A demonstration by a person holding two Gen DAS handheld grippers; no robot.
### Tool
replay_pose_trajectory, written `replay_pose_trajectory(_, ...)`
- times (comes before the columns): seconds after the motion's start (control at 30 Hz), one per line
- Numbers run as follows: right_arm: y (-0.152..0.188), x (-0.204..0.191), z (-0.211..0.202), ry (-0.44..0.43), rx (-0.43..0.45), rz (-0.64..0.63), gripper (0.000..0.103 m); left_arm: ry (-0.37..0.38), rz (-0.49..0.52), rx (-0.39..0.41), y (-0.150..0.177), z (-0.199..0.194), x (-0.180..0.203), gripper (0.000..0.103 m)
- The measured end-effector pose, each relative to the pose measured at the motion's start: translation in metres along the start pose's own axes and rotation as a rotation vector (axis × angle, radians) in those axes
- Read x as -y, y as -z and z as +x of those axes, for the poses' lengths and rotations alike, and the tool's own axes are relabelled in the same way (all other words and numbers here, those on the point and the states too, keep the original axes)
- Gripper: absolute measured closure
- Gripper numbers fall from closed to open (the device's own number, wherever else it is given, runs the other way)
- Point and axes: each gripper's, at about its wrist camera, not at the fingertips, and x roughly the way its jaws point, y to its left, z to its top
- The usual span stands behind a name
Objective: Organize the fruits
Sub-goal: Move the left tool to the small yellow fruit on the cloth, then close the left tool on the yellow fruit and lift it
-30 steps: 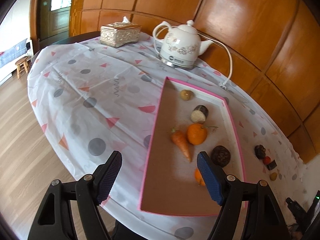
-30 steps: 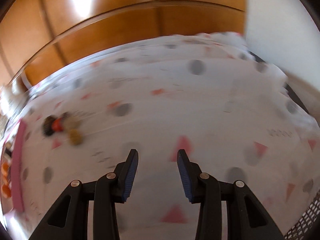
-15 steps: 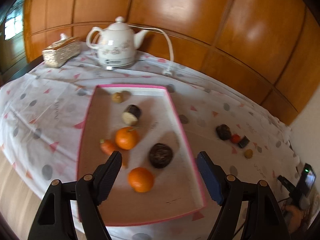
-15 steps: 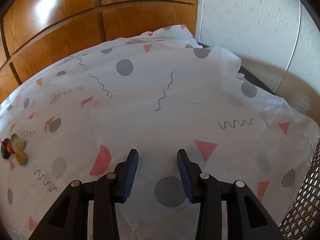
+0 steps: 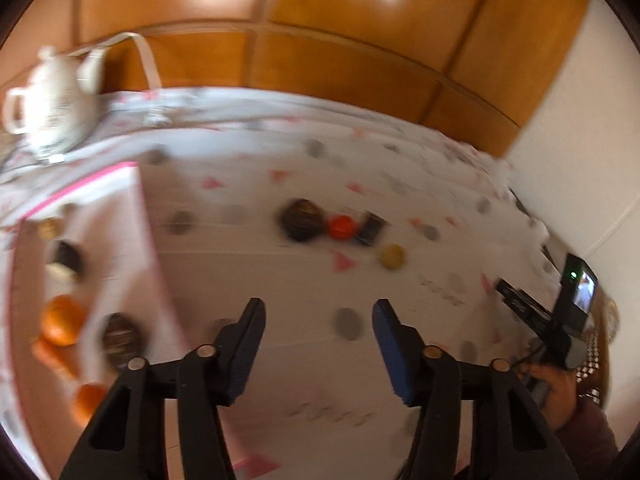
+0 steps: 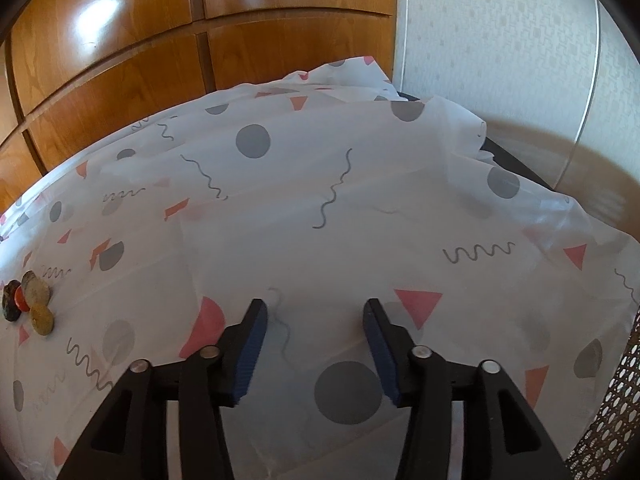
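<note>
The left wrist view is blurred by motion. A pink-rimmed tray (image 5: 138, 192) at the left holds an orange (image 5: 62, 320), a second orange (image 5: 88, 398), a carrot (image 5: 50, 354), a dark round fruit (image 5: 122, 336) and other pieces. Loose on the cloth lie a dark fruit (image 5: 301, 219), a small red fruit (image 5: 342, 227), a dark block (image 5: 372, 229) and a yellowish fruit (image 5: 393, 256). My left gripper (image 5: 318, 316) hangs above bare cloth short of them, jaws closing, nothing between. The same cluster (image 6: 28, 300) sits far left of my right gripper (image 6: 315, 312), whose jaws are opening, empty.
A white teapot (image 5: 50, 108) with a cord stands at the back left. Wooden panelling (image 6: 120, 40) runs behind the table and a white wall (image 6: 500, 32) to the right. A hand (image 5: 554, 392) holds the right gripper's body at the lower right. The cloth drops off at the table's right edge (image 6: 560, 200).
The left gripper swung right, from over the tray to the cloth before the loose fruits, and its jaws narrowed. The right gripper's jaws widened; its view steadied and stayed put.
</note>
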Motion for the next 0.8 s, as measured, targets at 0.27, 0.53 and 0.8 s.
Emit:
replay_pose_trajectory(0.27, 0.000, -0.001, 0.000, -0.011, 0.006, 0.007, 0.046, 0.057, -0.003, -0.094, -0.020, 0.064, 0.039, 0.054)
replay_pose_trajectory(0.53, 0.001, -0.001, 0.001, 0.001, 0.014, 0.033, 0.046, 0.018, -0.056, -0.139, -0.030, 0.111, 0.063, 0.059)
replay_pose_trajectory(0.8, 0.001, -0.002, 0.002, -0.010, 0.019, 0.027, 0.040, -0.014, -0.057, -0.135, -0.032, 0.136, 0.075, 0.078)
